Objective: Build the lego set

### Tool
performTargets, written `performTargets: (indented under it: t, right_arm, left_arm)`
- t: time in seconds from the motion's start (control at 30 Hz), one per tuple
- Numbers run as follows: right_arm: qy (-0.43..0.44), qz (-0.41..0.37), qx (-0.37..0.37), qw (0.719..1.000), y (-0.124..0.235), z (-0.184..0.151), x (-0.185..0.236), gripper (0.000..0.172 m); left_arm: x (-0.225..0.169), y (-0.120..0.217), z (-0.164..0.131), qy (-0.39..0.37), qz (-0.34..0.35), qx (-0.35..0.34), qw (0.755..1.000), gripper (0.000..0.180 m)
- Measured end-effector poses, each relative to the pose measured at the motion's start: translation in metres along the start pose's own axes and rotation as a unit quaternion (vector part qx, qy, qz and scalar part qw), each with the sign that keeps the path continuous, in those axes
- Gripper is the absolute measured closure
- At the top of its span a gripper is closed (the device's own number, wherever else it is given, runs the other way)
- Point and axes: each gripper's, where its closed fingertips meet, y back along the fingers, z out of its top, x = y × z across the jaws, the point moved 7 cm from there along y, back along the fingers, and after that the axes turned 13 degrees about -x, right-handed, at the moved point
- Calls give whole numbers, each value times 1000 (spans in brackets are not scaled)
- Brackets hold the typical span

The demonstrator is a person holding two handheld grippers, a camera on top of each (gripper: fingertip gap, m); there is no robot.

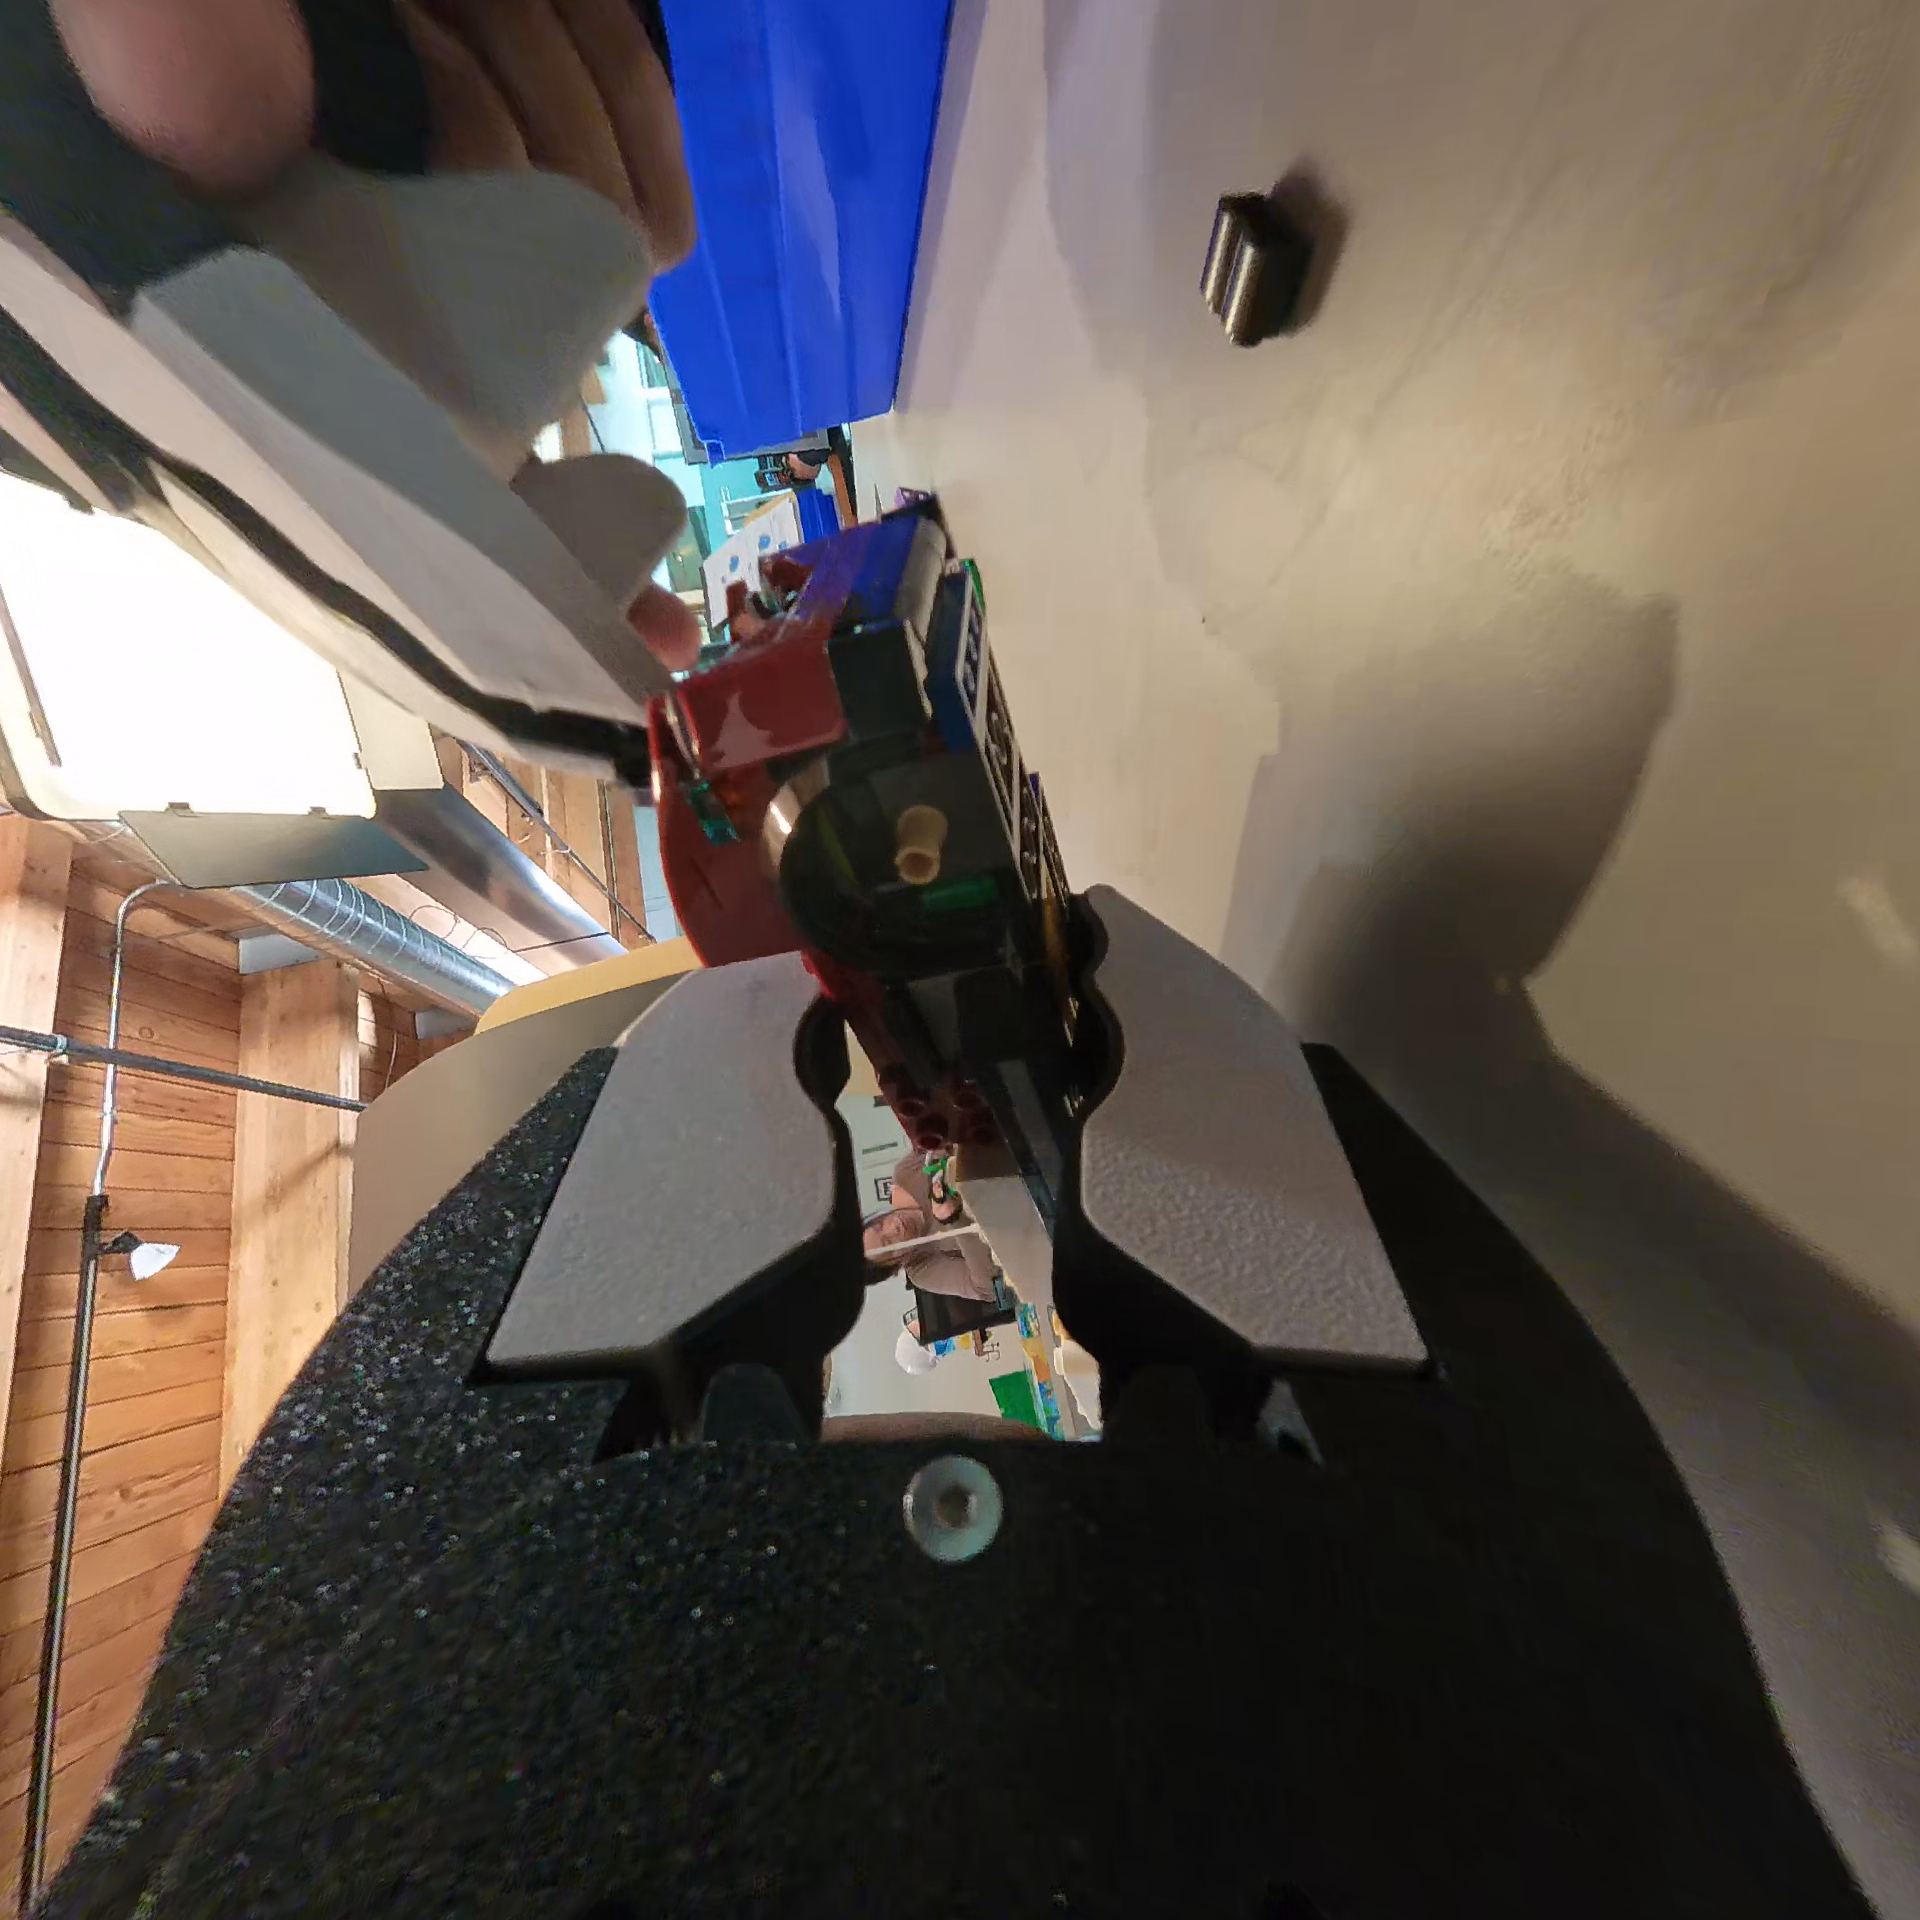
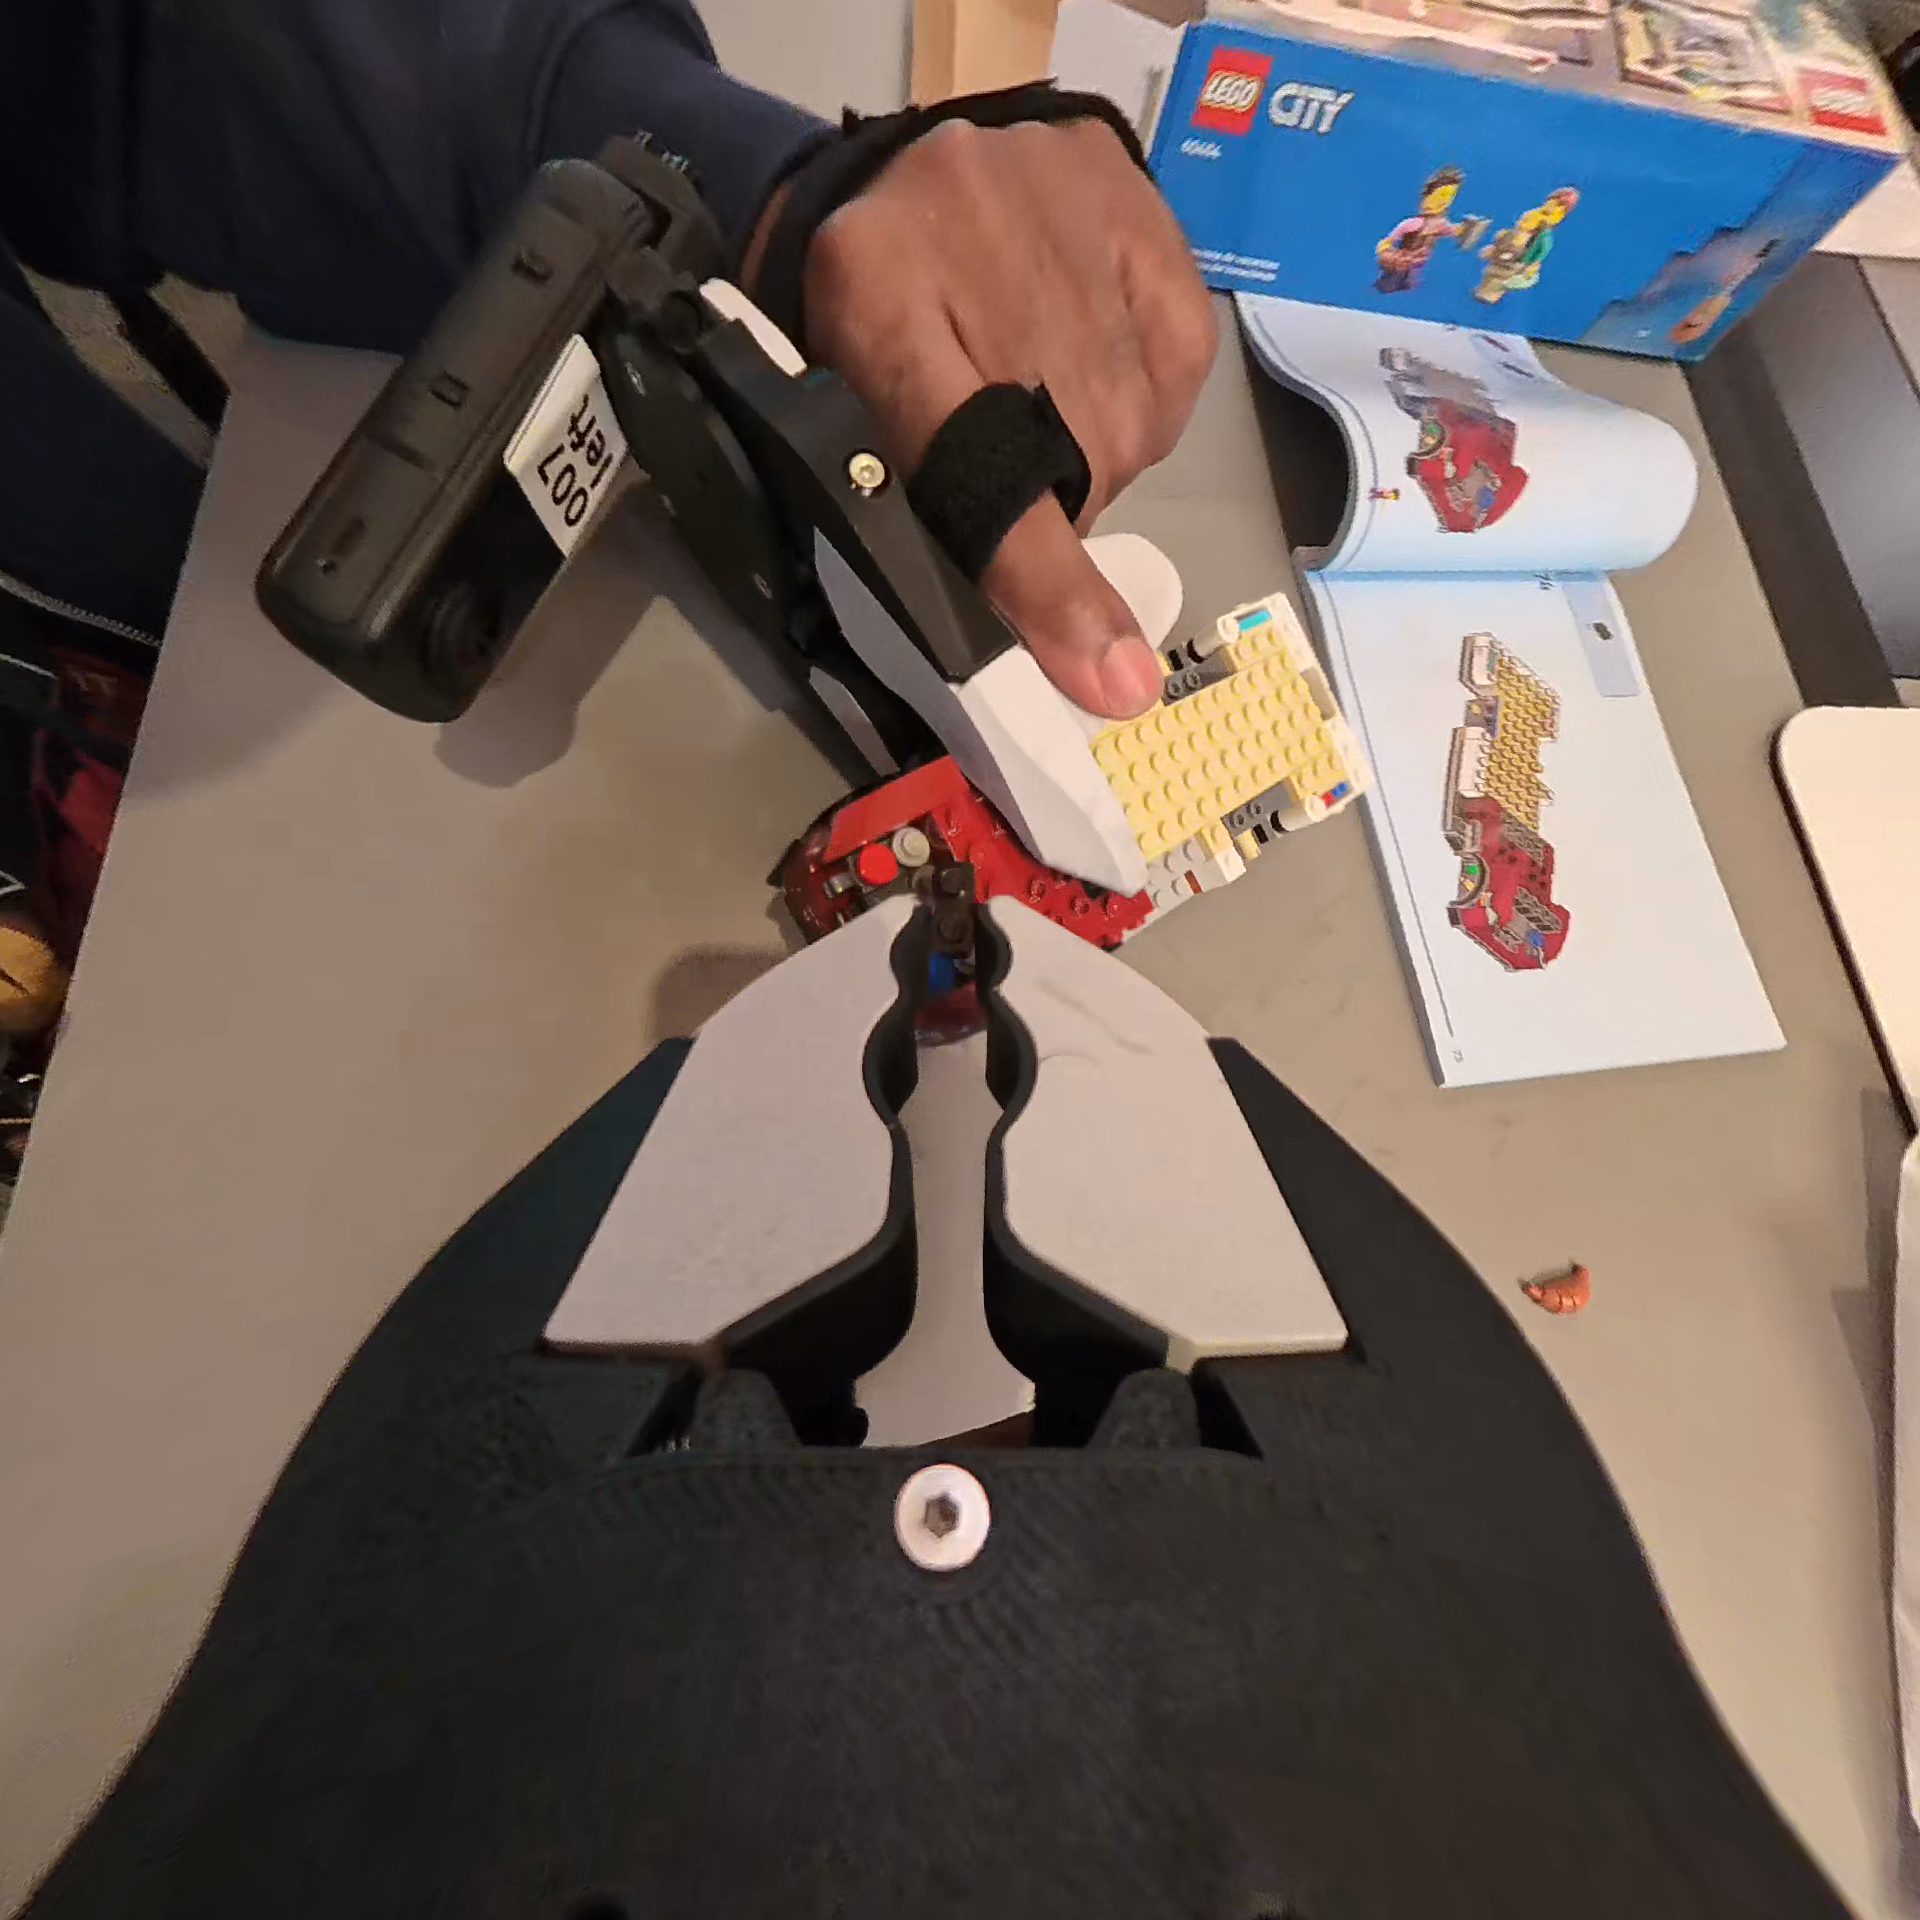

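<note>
My left gripper is shut on a toy brick vehicle, which fills the space between its pads. The right wrist view shows its white fingers clamped on the model, which has a tan studded plate and a red front and sits low over the grey table. My right gripper is shut on a small dark piece at its tips, right at the model's red front, beside a red round stud. The right gripper's fingers reach the model's red end in the left wrist view.
A blue toy box stands at the back right, with an open instruction booklet in front of it. A small brown piece lies at the right. A white object is at the right edge. A small dark piece lies on the table. My right fingertips sit around 5 cm from my left ones.
</note>
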Motion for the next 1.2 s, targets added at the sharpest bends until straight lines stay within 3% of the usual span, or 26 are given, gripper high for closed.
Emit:
performTargets:
  t: [0.73,0.93,1.07,1.2]
  right_arm:
    - [22,4,12,1000,2,-4,-5,158]
    - [132,-41,-21,990,11,-4,6,148]
    - [237,-84,-56,966,14,-3,25,138]
    - [320,-155,-47,933,4,-9,30,127]
  left_arm:
    - [-2,0,1,4,-3,-3,1000,140]
    - [0,1,-2,19,4,1,1000,140]
    - [1,2,-5,31,16,10,999,140]
    - [2,2,-9,42,24,20,999,140]
